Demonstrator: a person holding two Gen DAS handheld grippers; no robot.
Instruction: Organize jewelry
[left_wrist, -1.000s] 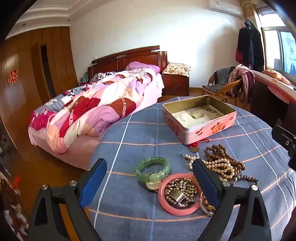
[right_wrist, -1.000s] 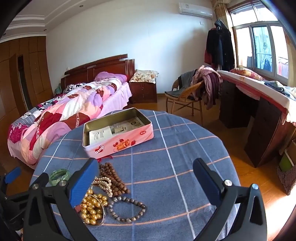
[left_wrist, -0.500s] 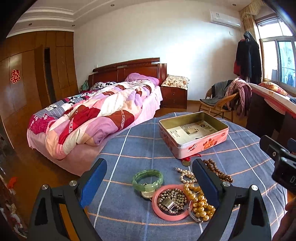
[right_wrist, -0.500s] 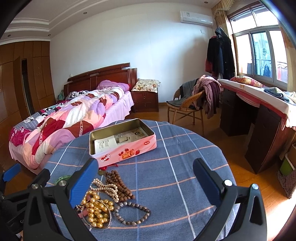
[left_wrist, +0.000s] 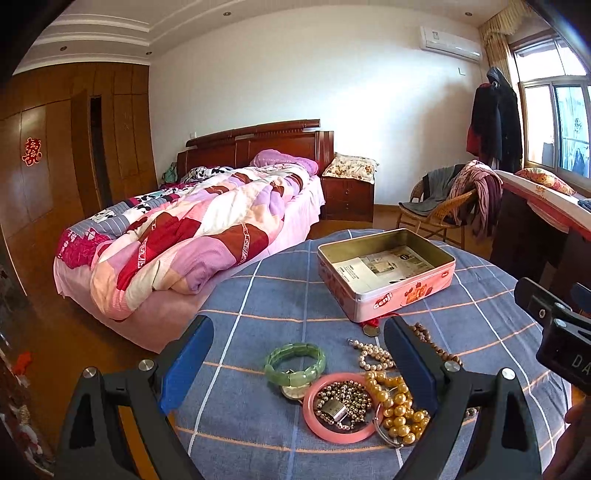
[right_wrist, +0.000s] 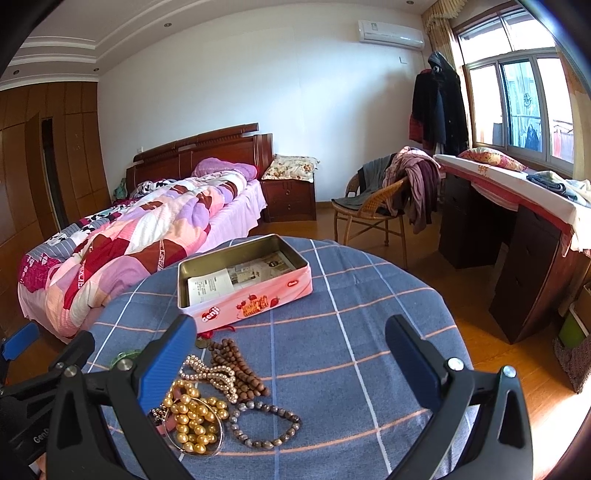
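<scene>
I stood in a home bedroom: a quilt-covered bed (left_wrist: 192, 236) with wooden headboard, a nightstand (right_wrist: 290, 199), wardrobe doors (left_wrist: 74, 155), and coats hanging (right_wrist: 439, 110) by the window.

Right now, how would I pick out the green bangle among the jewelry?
On the blue checked tablecloth, look in front of the open pink tin. The green bangle lies at the pile's left edge, the only green piece, made of chunky segments, beside the smooth pink bangle.
</scene>
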